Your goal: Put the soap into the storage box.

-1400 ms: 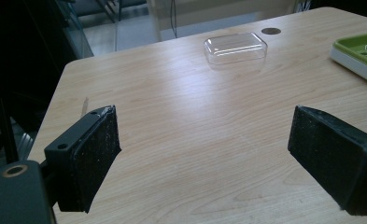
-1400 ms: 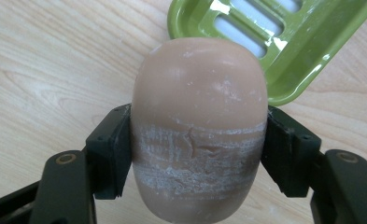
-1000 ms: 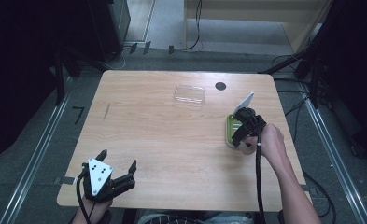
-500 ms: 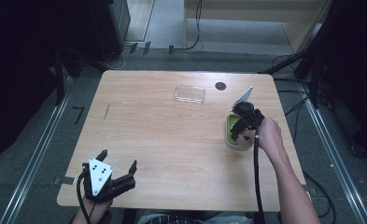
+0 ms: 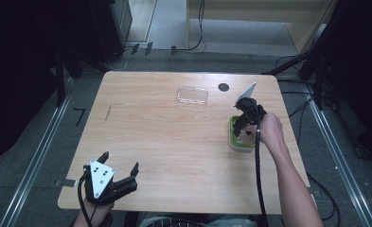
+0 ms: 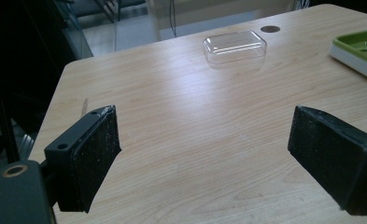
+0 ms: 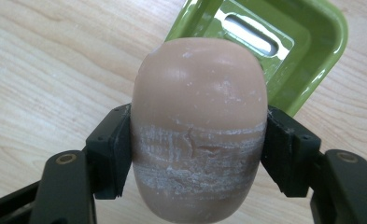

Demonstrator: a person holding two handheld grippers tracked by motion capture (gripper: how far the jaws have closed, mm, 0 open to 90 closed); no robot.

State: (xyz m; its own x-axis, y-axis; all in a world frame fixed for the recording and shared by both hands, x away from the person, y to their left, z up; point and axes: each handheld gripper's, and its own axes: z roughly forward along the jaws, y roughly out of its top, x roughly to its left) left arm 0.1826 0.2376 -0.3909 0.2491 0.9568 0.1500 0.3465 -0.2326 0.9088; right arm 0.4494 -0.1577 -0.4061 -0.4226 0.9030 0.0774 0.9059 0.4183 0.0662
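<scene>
Soap (image 7: 199, 126) sits pinched between the jaws of the right hand-held gripper (image 7: 197, 149), a tan, rounded bar scuffed white where the pads bite its sides. Just beyond it, in the right gripper view, lies the green soap dish (image 7: 312, 32), slotted insert showing, and the bar hangs over the dish's near-left corner rather than its middle. My call: this is the placing step, and to do it well the bar wants carrying further over the tray, its long side squared to the dish, then lowering until it rests on the insert before the jaws let go. Soap is slick, so a gentle release, no drop.

Nearest the person, at the worktop's (image 5: 174, 142) near-left corner, the left hand-held gripper (image 5: 119, 177) is parked with jaws spread wide, holding nothing. Over to the right, the right hand (image 5: 269, 130) hovers at the dish (image 5: 235, 142). Farther back rests a clear plastic lid (image 5: 192, 95), with a dark round hole (image 5: 223, 87) beside it.

Against a second ago: the right hand-held gripper has shifted slightly farther from the person and risen over the dish; the left one hasn't budged, and the lid is where it was.
</scene>
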